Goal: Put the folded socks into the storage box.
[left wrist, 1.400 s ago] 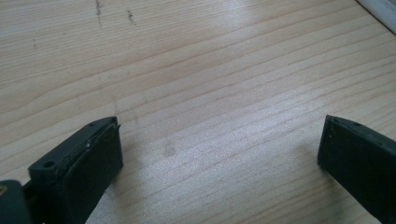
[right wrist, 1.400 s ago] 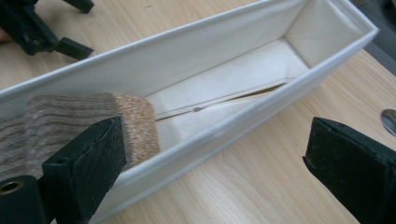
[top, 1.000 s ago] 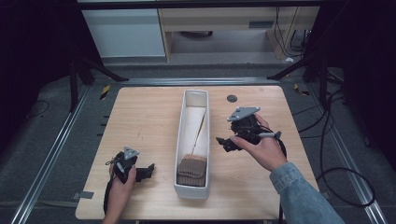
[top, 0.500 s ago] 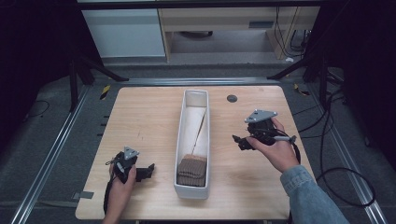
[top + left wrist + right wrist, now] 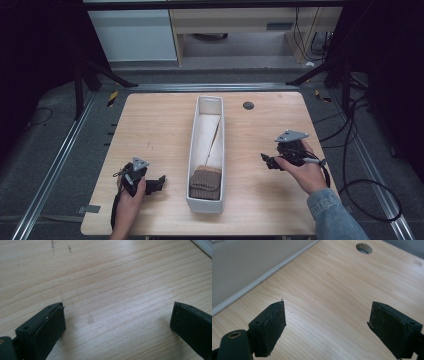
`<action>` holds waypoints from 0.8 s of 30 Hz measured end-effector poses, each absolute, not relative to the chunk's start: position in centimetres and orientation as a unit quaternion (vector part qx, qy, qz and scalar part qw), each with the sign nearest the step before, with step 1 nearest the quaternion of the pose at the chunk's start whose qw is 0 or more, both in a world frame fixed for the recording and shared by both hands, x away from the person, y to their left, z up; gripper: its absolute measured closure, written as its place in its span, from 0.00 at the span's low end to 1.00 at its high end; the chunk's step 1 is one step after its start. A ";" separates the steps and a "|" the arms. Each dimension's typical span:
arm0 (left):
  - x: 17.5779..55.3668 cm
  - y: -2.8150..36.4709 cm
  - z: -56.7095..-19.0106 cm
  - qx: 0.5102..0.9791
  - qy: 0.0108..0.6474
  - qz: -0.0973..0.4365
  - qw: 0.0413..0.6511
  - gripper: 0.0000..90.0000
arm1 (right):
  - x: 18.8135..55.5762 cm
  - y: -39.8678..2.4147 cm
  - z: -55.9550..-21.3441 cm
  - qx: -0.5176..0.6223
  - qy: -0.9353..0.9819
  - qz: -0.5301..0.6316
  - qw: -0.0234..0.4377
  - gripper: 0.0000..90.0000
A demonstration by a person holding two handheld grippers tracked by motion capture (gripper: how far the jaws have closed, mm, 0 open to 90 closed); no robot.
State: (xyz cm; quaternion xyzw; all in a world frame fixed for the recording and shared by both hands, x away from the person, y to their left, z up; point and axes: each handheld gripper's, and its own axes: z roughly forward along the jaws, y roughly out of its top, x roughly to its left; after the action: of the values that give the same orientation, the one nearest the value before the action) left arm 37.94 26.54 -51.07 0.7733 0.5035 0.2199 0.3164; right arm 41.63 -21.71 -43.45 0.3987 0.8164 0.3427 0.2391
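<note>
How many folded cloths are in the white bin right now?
1: a brown folded cloth lies at the near end of the white bin. More could be hidden beneath it.

No text, label, brand, number or sign can be read on anything here.

Brown folded cloth (image 5: 205, 182) in white bin (image 5: 210, 103)

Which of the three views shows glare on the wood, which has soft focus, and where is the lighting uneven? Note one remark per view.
High view: the table is evenly lit, its surroundings dark. Left gripper view: a pale sheen lies on the wood between the jaws of the left gripper, whose near parts blur. Right gripper view: the right gripper looks soft; the round hole stays fairly clear.
</note>
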 end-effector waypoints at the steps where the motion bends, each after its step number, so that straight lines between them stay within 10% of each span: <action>1: 37.9 26.5 -51.1 0.773 0.503 0.220 0.317 0.00 | 41.6 -21.9 -43.8 0.403 0.816 0.341 0.236 0.17; 24: 37.9 26.5 -51.1 0.774 0.503 0.220 0.316 0.00 | 41.6 -22.0 -49.6 0.435 0.812 0.336 0.194 0.16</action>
State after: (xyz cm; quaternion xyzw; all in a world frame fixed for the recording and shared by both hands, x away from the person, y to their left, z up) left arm 37.94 26.55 -51.06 0.7735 0.5033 0.2199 0.3162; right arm 41.59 -21.98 -49.57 0.4350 0.8125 0.3360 0.1942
